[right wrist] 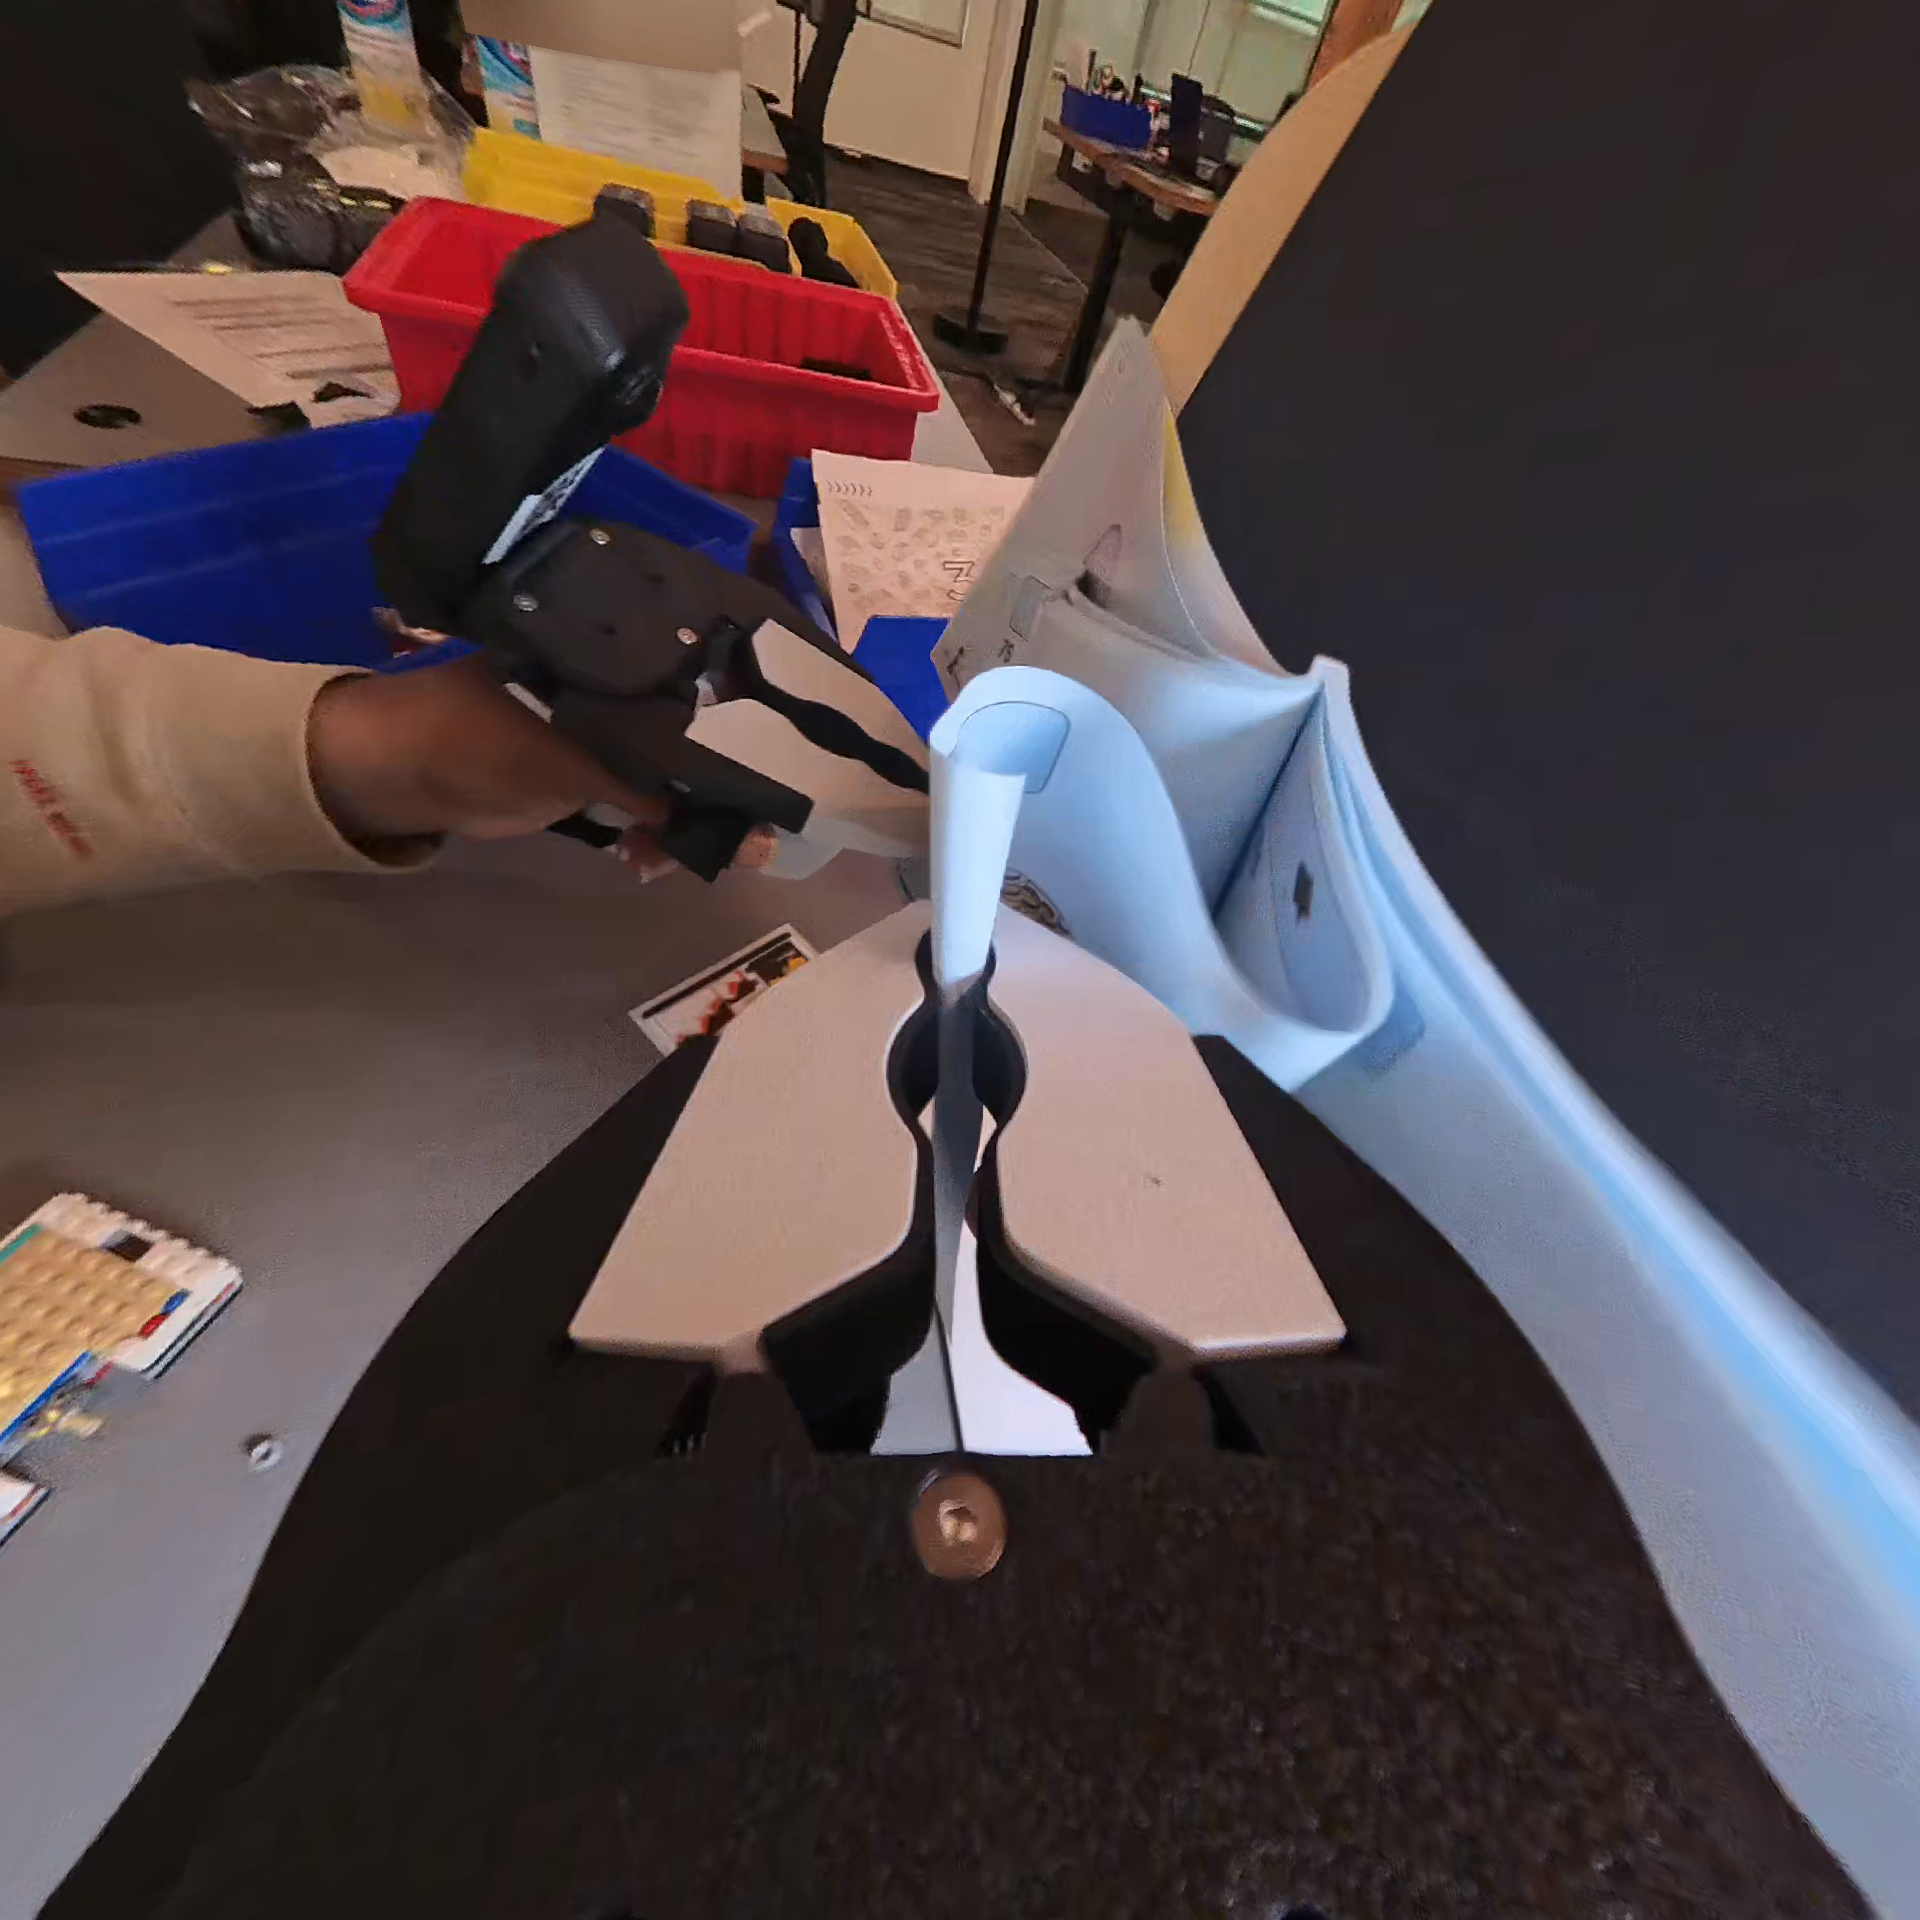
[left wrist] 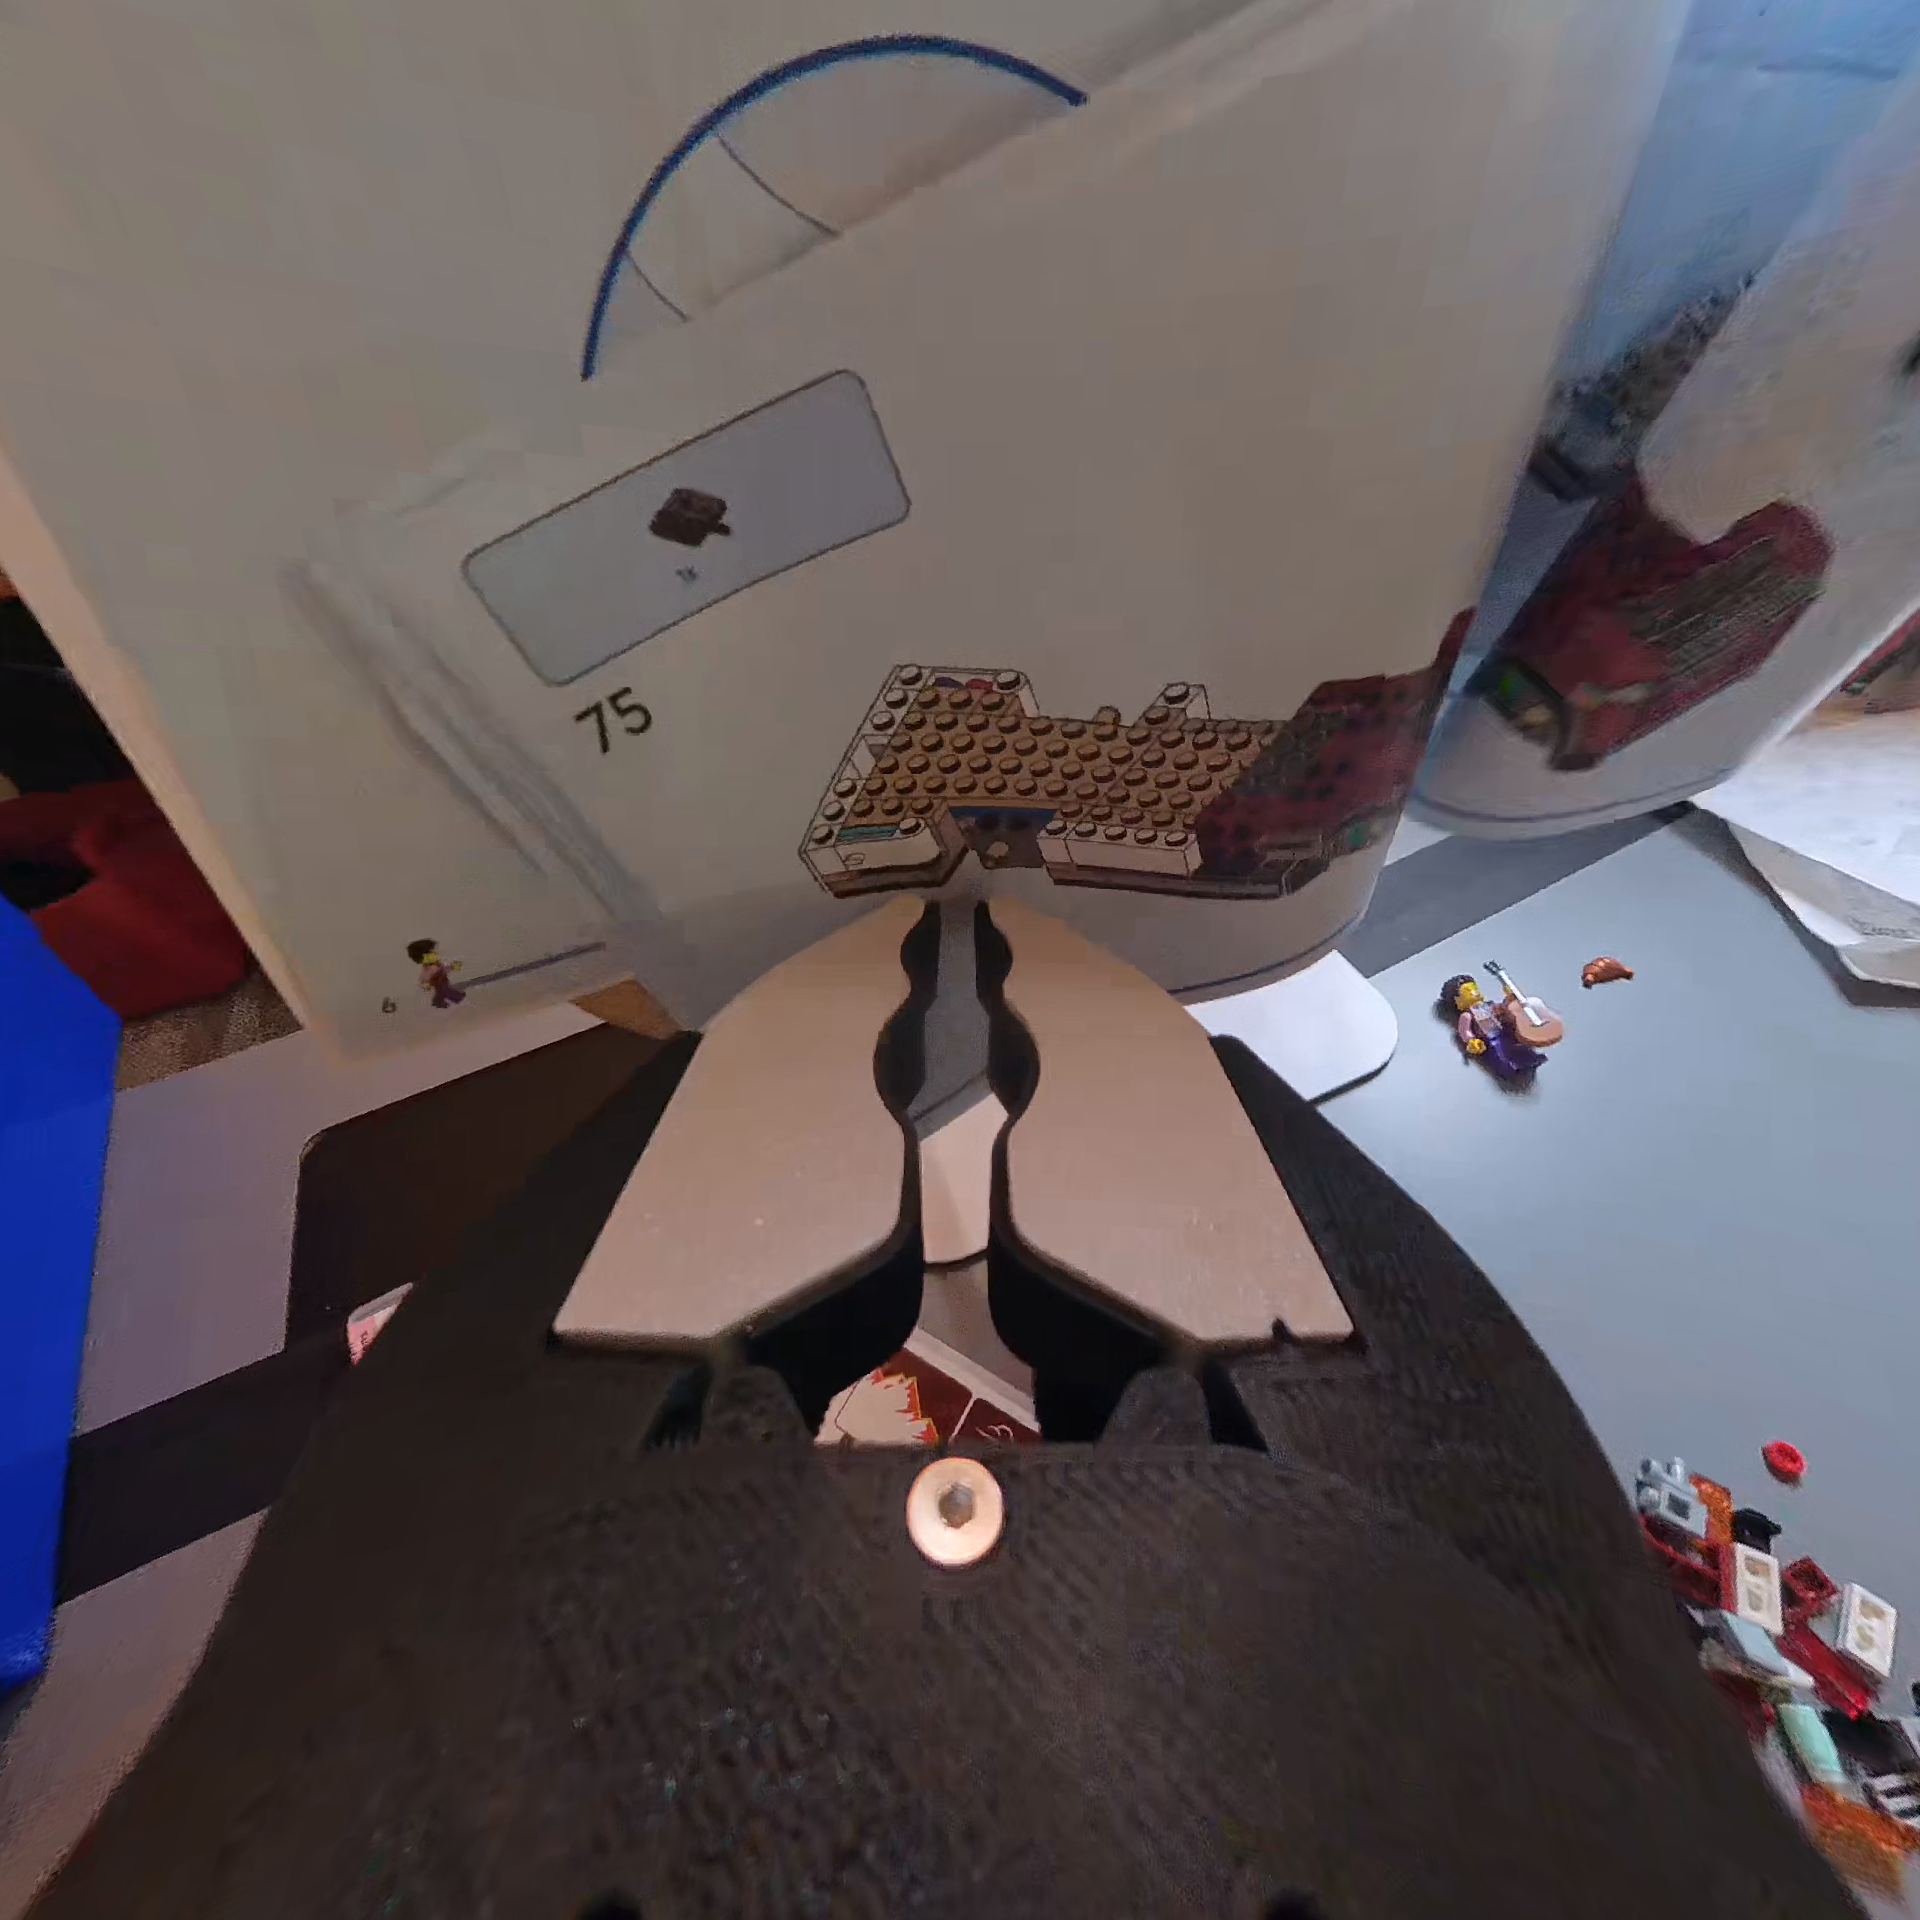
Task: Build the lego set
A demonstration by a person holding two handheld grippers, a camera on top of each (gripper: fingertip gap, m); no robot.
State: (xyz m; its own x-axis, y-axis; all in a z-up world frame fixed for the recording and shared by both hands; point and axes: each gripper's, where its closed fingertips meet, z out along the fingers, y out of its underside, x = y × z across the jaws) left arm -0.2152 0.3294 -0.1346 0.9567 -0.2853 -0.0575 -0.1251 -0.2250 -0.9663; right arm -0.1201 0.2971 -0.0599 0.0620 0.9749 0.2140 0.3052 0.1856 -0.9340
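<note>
On grey table [left wrist: 1662,1195], building-brick booklet [left wrist: 1039,468] stands fanned open. Right tongs [right wrist: 958,961] clamp single thin page [right wrist: 977,821] edge-on, pads pressing both faces. Left tongs [left wrist: 957,912] nearly closed at lower edge of printed sheet; whether they pinch it, cannot tell.

Risks, as judged: glossy thin paper may tear or crease if tongs pull apart; page may slip from smooth pads; booklet may flop shut.

Toy figure [left wrist: 1496,1023] and loose plastic bricks [left wrist: 1787,1621] lie nearby; hard, small, studded.
</note>
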